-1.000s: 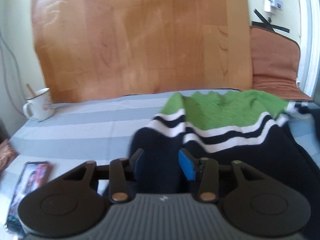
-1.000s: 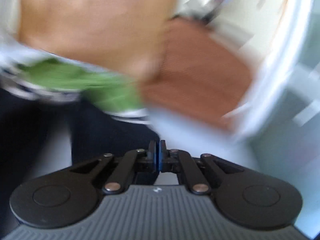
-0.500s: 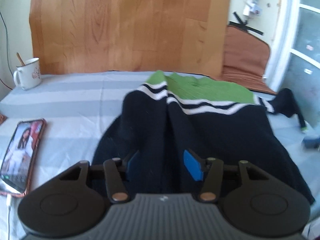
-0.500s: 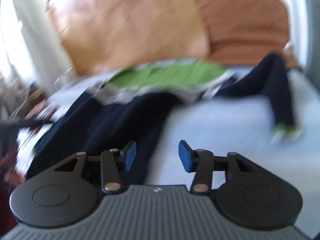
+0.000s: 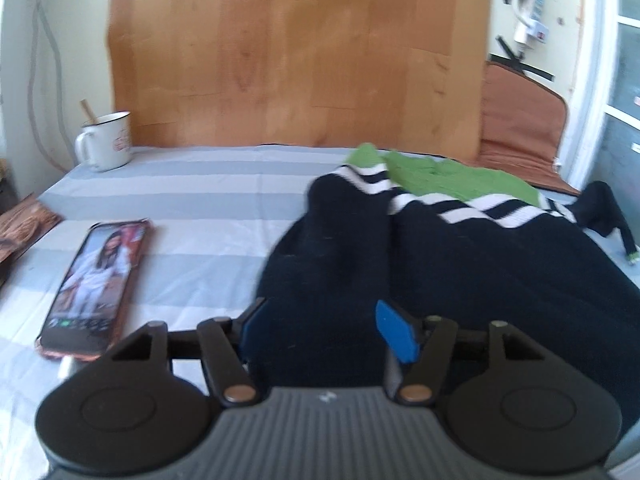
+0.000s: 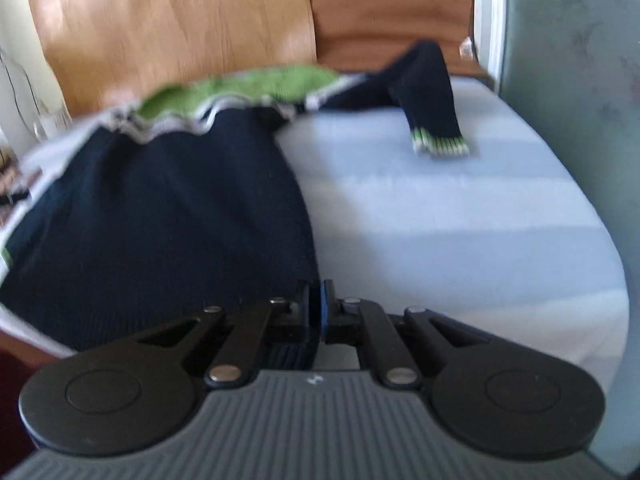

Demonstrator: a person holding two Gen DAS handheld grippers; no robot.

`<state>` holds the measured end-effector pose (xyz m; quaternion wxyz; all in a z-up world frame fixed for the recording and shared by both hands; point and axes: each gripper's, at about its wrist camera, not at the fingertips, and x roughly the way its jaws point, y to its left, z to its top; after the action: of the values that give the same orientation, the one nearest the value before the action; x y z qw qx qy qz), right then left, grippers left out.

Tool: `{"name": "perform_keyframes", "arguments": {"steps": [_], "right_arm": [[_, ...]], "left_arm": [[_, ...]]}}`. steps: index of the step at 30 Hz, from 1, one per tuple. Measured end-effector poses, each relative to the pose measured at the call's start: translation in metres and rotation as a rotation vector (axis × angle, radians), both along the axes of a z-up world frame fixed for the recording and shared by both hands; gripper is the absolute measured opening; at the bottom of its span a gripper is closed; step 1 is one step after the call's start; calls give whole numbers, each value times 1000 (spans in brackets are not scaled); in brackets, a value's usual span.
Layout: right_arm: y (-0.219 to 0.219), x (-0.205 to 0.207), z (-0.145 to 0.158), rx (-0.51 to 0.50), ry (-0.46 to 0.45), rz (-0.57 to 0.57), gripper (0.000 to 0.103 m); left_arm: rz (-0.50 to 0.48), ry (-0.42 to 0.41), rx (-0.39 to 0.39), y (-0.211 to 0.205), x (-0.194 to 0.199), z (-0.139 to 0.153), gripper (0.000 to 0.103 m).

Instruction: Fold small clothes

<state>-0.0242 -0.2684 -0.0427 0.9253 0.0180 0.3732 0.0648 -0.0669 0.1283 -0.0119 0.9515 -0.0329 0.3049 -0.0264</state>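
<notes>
A small navy sweater (image 5: 460, 264) with white stripes and a green top lies on the striped bed sheet (image 5: 208, 200); its left sleeve is folded in over the body. My left gripper (image 5: 320, 332) is open, its blue pads over the sweater's near hem. In the right wrist view the sweater (image 6: 168, 216) lies at left, its right sleeve (image 6: 432, 92) stretched out to the far right. My right gripper (image 6: 319, 308) is shut at the sweater's lower right hem corner; whether cloth sits between the pads is unclear.
A phone (image 5: 96, 284) lies on the sheet at left. A white mug (image 5: 106, 146) stands at the far left. A wooden board (image 5: 296, 52) and a brown cushion (image 5: 520, 120) stand behind. A grey panel (image 6: 576, 80) borders the bed's right.
My right gripper has gone from open to shut at the sweater's hem corner. My left gripper stayed open and shifted right; the phone and mug now show further into the left view.
</notes>
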Motion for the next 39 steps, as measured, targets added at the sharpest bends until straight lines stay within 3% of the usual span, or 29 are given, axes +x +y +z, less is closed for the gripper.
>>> {"name": "perform_keyframes", "arguments": {"steps": [2,3,6,9,13,18,23,30,31,32,34,39], "right_arm": [[12,8,8,-86,-45,-50,16],[9,8,14,-61,-71,-50,17],[27,30,43,120,-142,52,17],[70,63,50,285,-131,236,17],[172,108,24,467,22,519,17],[265,131,-23,512,282,719,17],[295,135,-40,463,404,695,17],[307,149,-56,674,520,570,17],[305,149,-60,693,523,565,16],[306,149,-60,698,515,561,8],[307,145,-56,668,467,586,8],[291,137,-10,540,272,720,8]], "left_arm": [[17,2,-17,8,-1,-1,61],[26,-2,-28,12,-2,0,61],[48,-27,-51,21,-8,2,61],[76,-55,-87,33,-15,5,61],[120,-78,-121,47,-25,9,64],[155,-96,-135,63,-36,12,68],[157,-107,-174,74,-39,8,72],[156,-105,-178,74,-39,6,72],[161,-107,-175,75,-40,7,72],[166,-108,-172,75,-40,8,72],[175,-105,-165,75,-39,10,72],[172,-113,-120,66,-29,24,72]]}}
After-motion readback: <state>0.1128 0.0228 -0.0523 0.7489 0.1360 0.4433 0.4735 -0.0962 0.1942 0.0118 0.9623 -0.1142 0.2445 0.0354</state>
